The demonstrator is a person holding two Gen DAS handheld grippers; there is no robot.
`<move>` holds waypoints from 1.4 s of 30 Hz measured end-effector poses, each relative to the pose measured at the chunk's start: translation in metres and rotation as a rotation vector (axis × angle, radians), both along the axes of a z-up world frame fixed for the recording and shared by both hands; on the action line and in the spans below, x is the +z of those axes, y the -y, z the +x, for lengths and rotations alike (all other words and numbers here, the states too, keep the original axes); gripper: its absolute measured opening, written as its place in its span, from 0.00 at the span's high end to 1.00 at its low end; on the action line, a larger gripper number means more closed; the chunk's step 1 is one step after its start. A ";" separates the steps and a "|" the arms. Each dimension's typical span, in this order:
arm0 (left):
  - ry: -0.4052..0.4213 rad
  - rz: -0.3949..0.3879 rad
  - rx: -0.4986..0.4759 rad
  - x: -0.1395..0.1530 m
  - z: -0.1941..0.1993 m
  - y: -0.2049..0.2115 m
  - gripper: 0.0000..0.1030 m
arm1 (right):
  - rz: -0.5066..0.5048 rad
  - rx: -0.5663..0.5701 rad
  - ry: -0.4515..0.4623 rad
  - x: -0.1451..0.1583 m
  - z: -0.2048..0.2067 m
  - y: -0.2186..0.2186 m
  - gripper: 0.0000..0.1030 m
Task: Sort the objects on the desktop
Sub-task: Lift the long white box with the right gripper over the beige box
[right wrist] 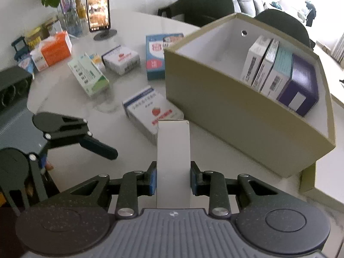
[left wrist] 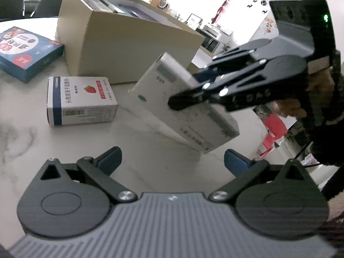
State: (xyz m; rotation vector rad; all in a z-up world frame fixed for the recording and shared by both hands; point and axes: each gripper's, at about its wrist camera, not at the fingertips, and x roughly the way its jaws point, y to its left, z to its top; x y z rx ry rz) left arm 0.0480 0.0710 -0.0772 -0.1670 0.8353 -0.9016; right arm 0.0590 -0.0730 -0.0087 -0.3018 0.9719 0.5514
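Two grippers in my views: right gripper [right wrist: 173, 179] has its jaws clamped on a white carton [right wrist: 173, 161], tilted clear above the marble surface [left wrist: 137, 150] beside the cardboard box [right wrist: 247, 118]; left gripper [left wrist: 172, 161] hangs with jaws wide, empty.

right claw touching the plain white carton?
Touching. Right wrist view: the right claw has both blue pads pressed against the plain white carton.
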 end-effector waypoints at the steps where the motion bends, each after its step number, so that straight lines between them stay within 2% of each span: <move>1: 0.000 0.000 0.001 0.000 0.000 0.000 0.00 | 0.005 0.001 0.003 0.003 0.001 0.000 0.69; 23: 0.013 0.000 0.033 0.003 0.002 -0.007 0.00 | 0.063 0.052 0.058 0.055 0.010 -0.008 0.69; 42: 0.031 -0.010 0.090 0.009 0.009 -0.022 0.00 | 0.143 0.053 0.071 0.092 0.046 -0.008 0.69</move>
